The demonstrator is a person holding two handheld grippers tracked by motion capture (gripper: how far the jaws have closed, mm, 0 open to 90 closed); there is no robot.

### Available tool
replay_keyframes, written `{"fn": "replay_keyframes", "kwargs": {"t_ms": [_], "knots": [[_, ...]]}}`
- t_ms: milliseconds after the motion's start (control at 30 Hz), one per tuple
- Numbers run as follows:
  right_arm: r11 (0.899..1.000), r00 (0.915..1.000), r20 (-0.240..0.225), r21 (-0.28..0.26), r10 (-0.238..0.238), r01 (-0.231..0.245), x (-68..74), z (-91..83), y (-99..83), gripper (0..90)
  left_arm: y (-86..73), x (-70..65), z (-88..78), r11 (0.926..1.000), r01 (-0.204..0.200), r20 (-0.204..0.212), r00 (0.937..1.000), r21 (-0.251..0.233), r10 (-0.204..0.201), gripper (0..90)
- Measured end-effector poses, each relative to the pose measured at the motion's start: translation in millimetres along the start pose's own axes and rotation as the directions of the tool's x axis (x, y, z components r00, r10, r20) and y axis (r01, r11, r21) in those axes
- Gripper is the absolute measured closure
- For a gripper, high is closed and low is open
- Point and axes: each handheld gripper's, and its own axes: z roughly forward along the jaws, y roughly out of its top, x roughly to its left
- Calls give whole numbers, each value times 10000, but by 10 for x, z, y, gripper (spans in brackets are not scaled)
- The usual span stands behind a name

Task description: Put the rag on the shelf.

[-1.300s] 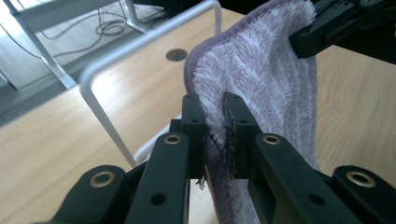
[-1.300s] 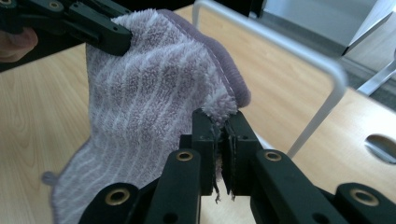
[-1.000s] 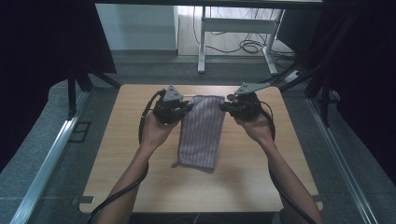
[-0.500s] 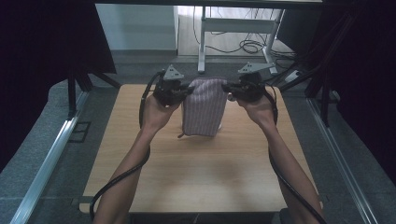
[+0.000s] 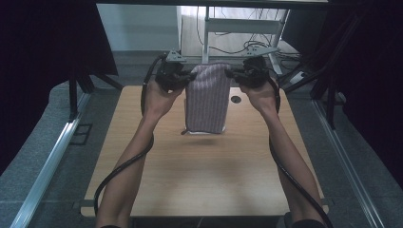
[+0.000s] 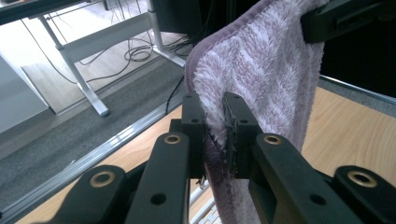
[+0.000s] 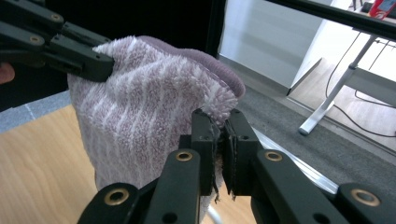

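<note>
A purple-and-white striped towel [image 5: 206, 97] hangs folded in the air over the far half of the wooden table [image 5: 204, 180]. My left gripper [image 5: 186, 76] is shut on its top left corner and my right gripper [image 5: 231, 73] on its top right corner. In the left gripper view the black jaws [image 6: 215, 133] pinch the fluffy towel [image 6: 261, 70] edge, with the other gripper's jaw across the top right. The right gripper view has its jaws [image 7: 220, 140] clamped on the towel [image 7: 140, 116] hem, the other gripper reaching in from the upper left. The towel's lower edge hovers just above the tabletop.
A round cable hole [image 5: 236, 99] lies in the table near the far right. A white desk frame [image 5: 228, 28] with cables on the floor stands beyond the table. Dark curtains flank both sides, and metal rails [image 5: 52, 156] run along the floor.
Both grippers have risen and moved away toward the table's far edge, lifting the towel off the tabletop so it now hangs free between them.
</note>
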Motion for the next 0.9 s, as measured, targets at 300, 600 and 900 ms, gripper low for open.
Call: {"fn": "replay_keyframes", "kwargs": {"t_ms": [300, 600, 900], "knots": [[9998, 9994, 339, -201, 18, -11, -80, 89, 188, 839, 118, 145, 53, 9995, 300, -186, 9994, -80, -302, 799], [9989, 9977, 670, -470, 37, -6, -145, 207, 251, 840, 179, 250, 111, 9992, 139, -540, 9984, -366, -159, 798], [9978, 9943, 1034, -640, 247, -181, -248, 403, 288, 837, 225, 369, 282, 9992, 247, -994, 9947, -307, -276, 794]]}}
